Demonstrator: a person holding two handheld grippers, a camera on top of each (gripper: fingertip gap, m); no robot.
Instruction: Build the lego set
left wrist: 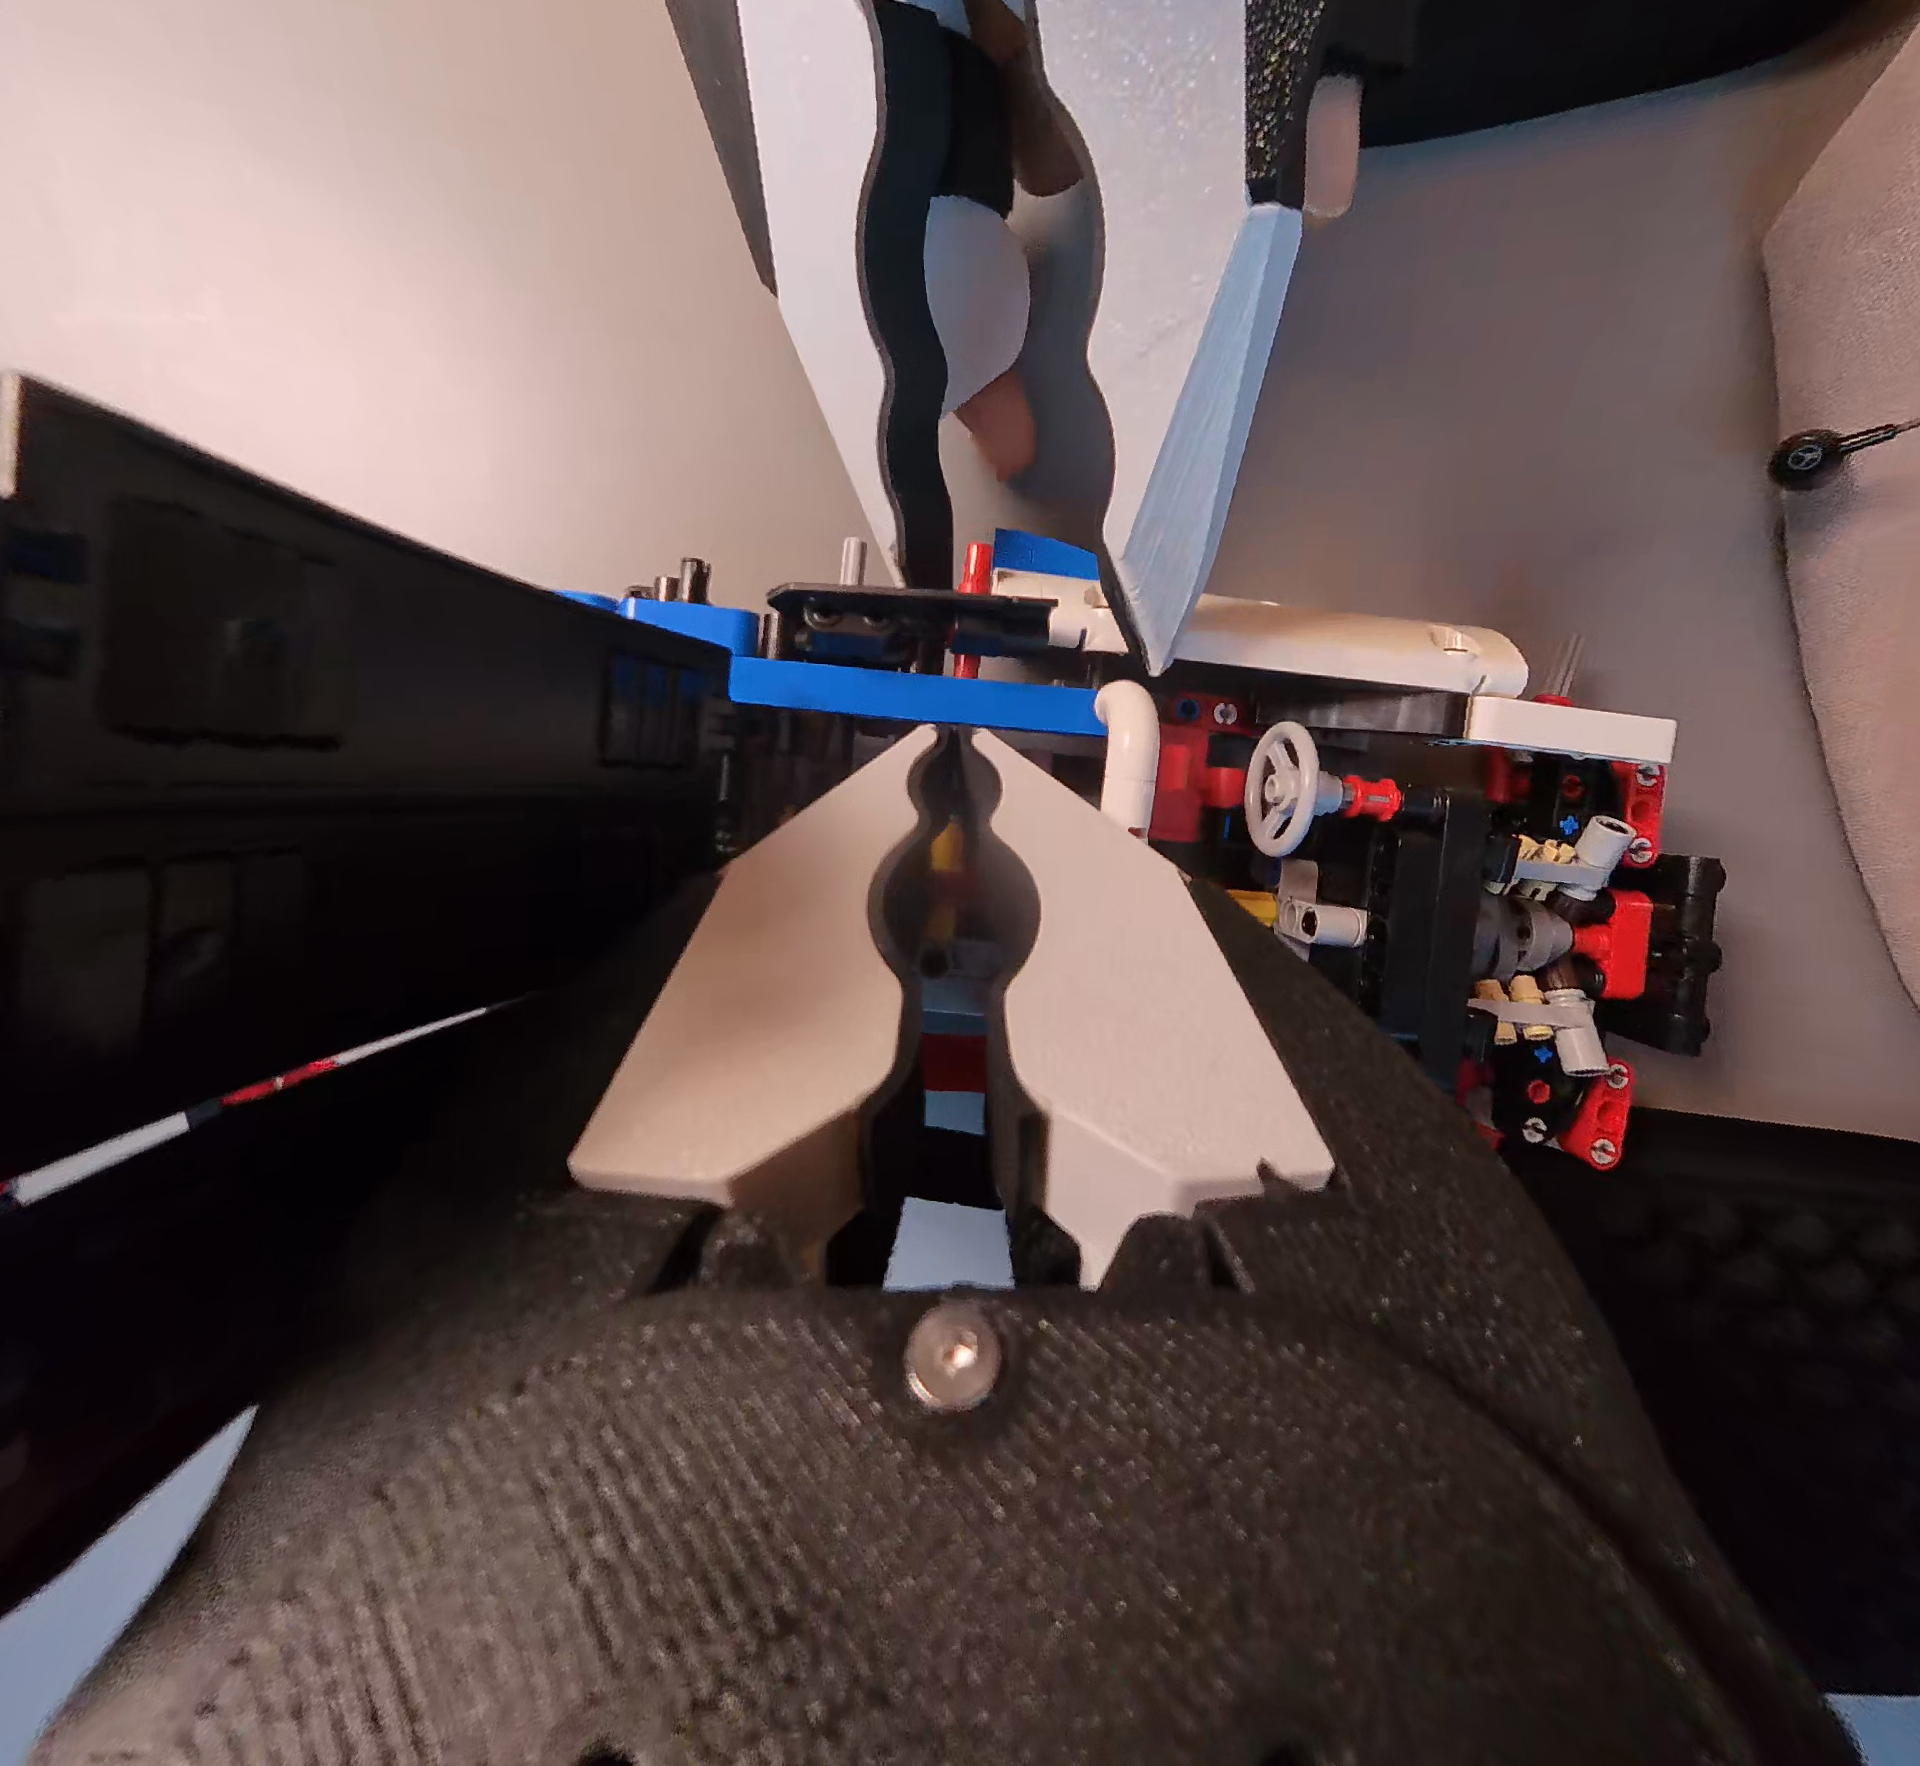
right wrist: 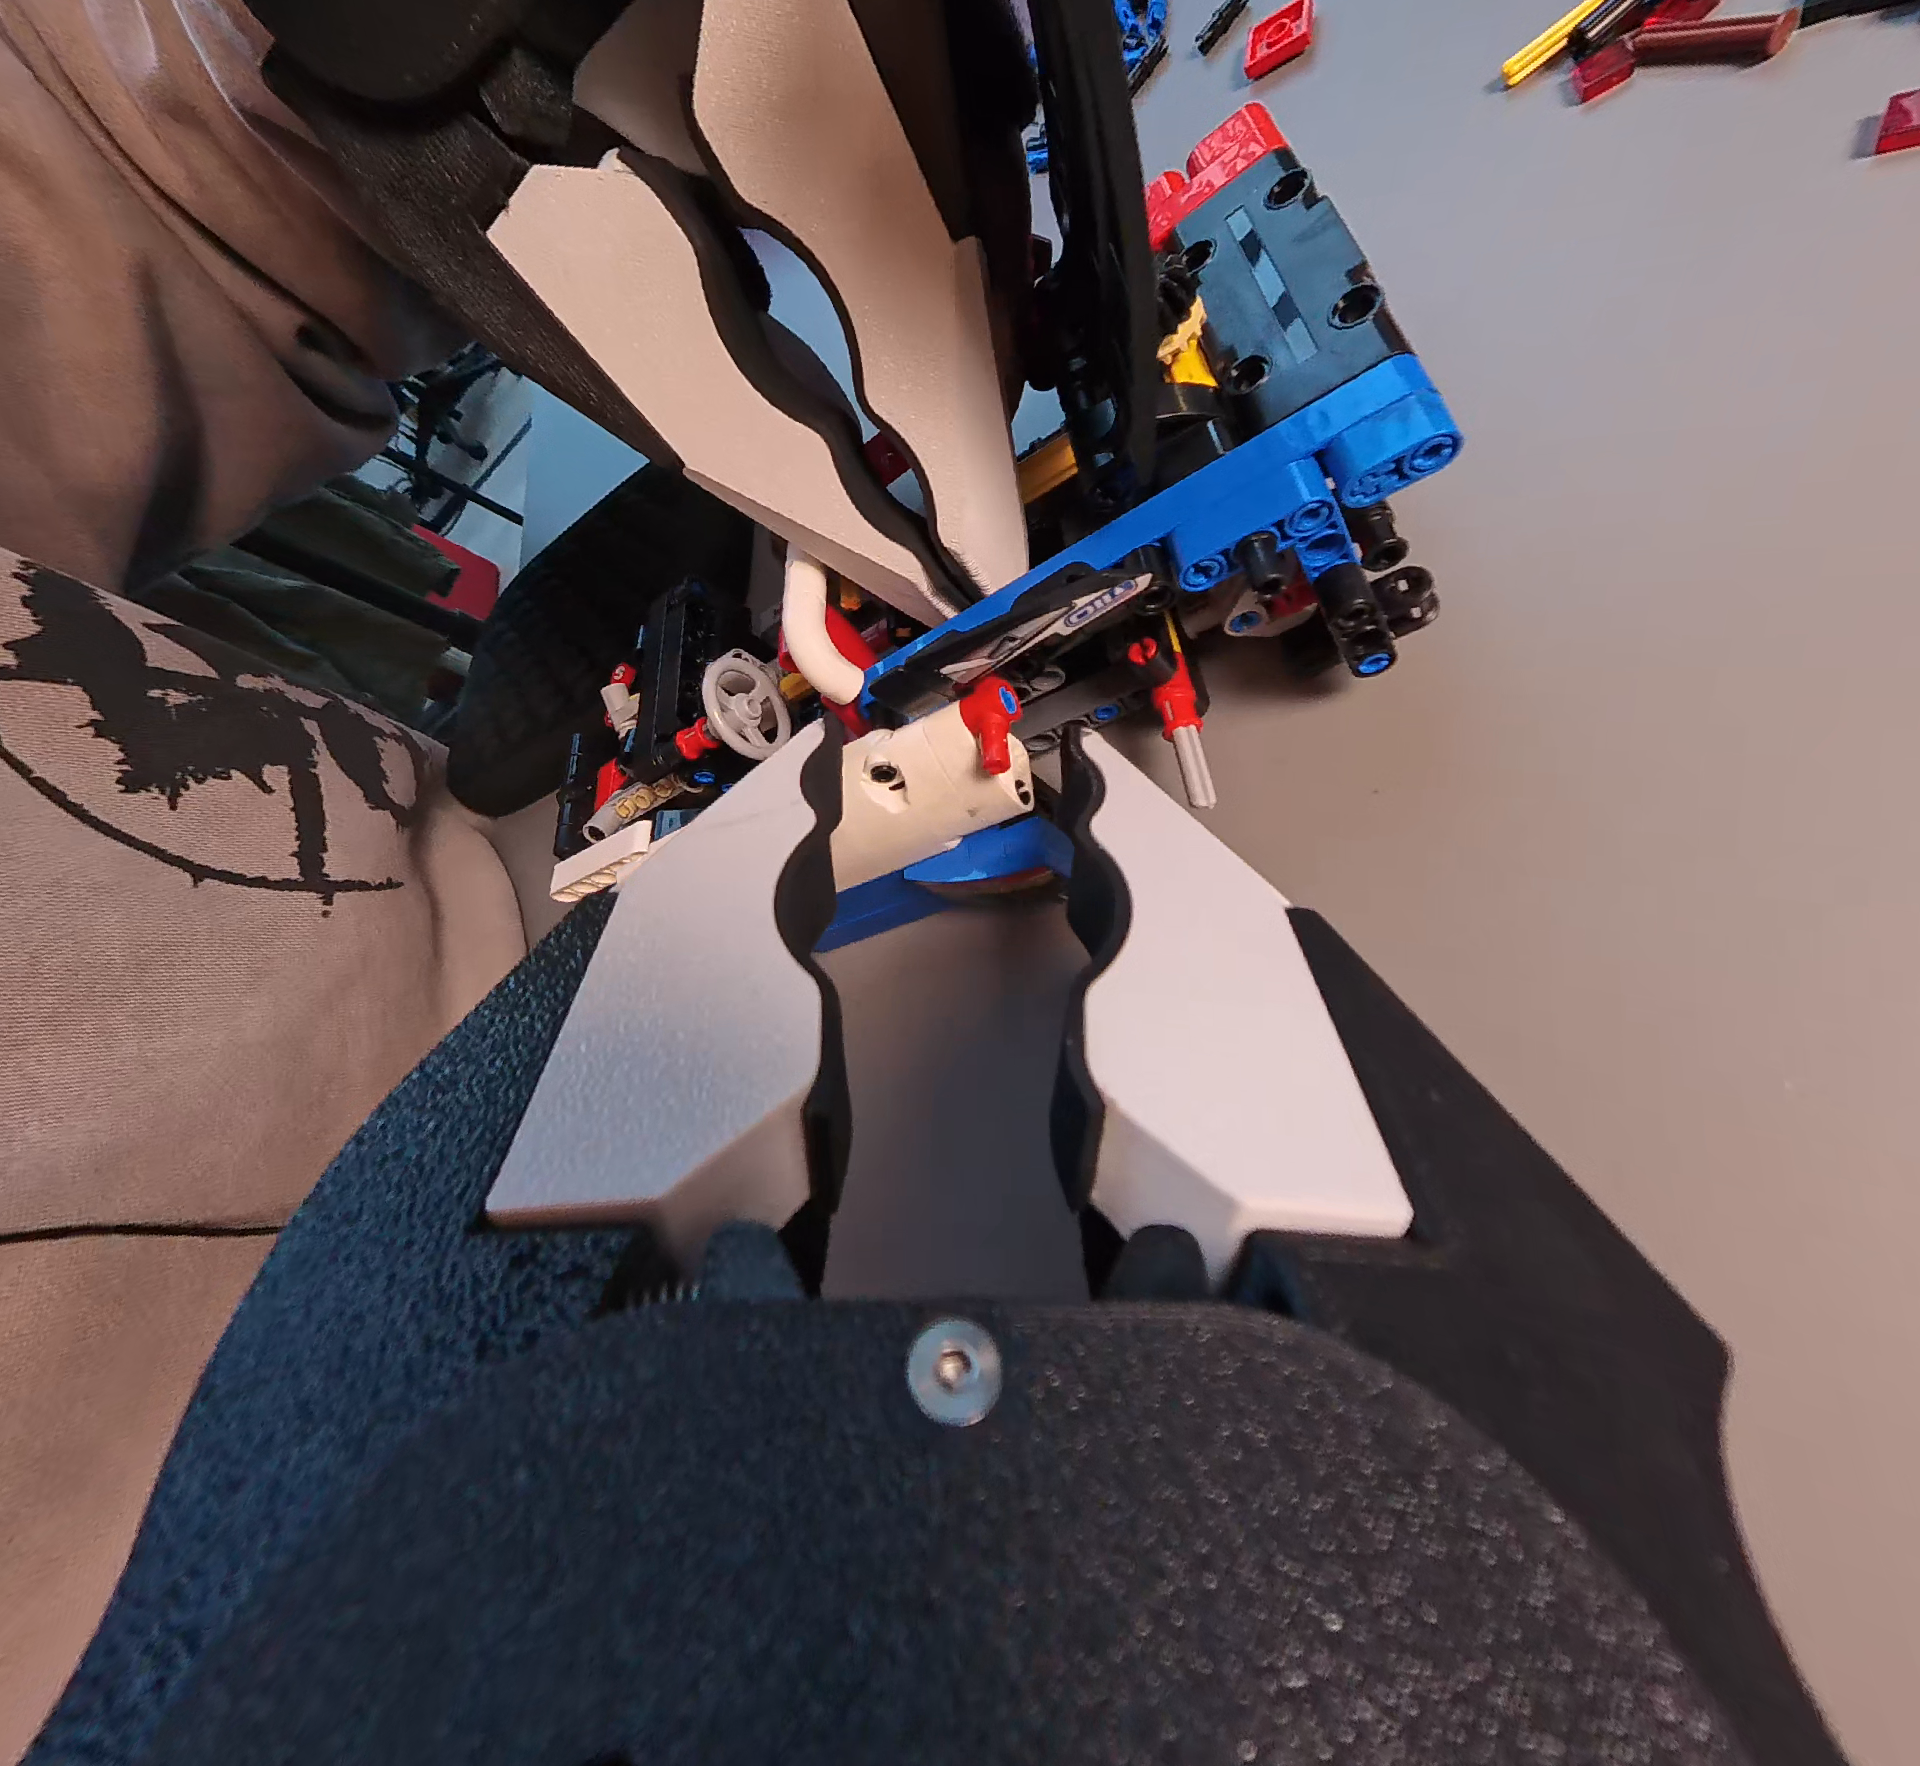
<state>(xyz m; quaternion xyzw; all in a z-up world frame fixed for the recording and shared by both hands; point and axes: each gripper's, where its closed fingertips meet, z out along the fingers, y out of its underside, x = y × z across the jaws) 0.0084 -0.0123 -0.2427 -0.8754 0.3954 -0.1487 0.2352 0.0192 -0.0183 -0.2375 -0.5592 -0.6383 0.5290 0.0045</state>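
A partly built Lego vehicle [left wrist: 1434,895] in blue, black, red and white lies on its side on the grey table [right wrist: 1558,885]. It also shows in the right wrist view [right wrist: 1299,314]. My left gripper [left wrist: 956,745] is shut on the thin edge of its blue panel [left wrist: 914,703]. In the right wrist view it [right wrist: 971,586] comes in from the upper left onto that panel [right wrist: 1091,563]. My right gripper [right wrist: 951,766] is shut around a white piece [right wrist: 935,781] with a red pin on the model's side. In the left wrist view it [left wrist: 1039,620] reaches down from above.
Loose bricks and pins [right wrist: 1662,2] lie scattered at the table's far right. A grey steering wheel [right wrist: 745,703] and a black tyre [right wrist: 582,625] are on the model's near end. A person's beige sweatshirt [right wrist: 208,833] fills the left. A dark black body [left wrist: 312,729] blocks the left view's left. The tips of both grippers are at nearly the same place.
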